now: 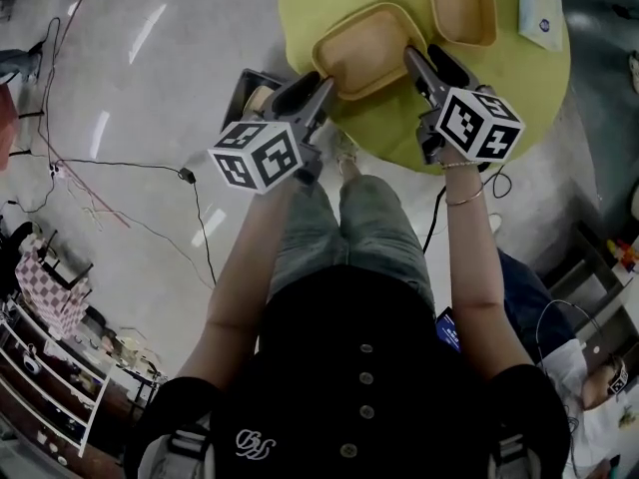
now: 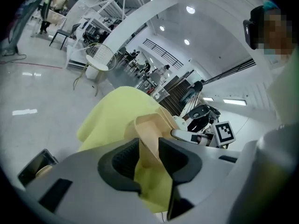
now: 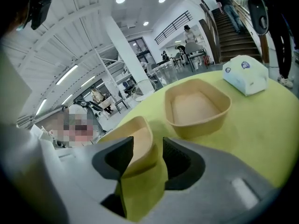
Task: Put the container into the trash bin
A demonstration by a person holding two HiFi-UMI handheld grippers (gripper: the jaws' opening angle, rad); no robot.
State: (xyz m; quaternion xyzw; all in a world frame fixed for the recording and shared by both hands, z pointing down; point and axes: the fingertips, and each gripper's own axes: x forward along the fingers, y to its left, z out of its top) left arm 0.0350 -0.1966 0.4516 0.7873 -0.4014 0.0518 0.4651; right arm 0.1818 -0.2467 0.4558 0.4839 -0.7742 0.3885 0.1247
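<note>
Containers number two here, both tan, shallow and standing mouth-up on the round yellow bench [image 1: 519, 98]. We see the near container [image 1: 364, 48] at the bench's front edge. Its long axis runs roughly across the head view, from one hand-held gripper to the other, with the right end a little farther from us. The far container [image 1: 461, 3] sits just beside it toward the back right, and its long axis points away from us. We count one white packet [image 1: 539, 13], which lies near the bench's right rim, apart from both containers. We count two grippers, one at each end of the near container. The left hand-held gripper [image 1: 318, 93] has its jaws parted astride the left end's rim, with a gap showing beside the wall. The right hand-held gripper [image 1: 411, 60] likewise stands open, the right end's rim between its jaws and the yellow top showing in the gap. One trash bin [image 1: 250, 90], a dark open box, stands on the floor just left of the bench and below its edge. Something tan lies inside it.
</note>
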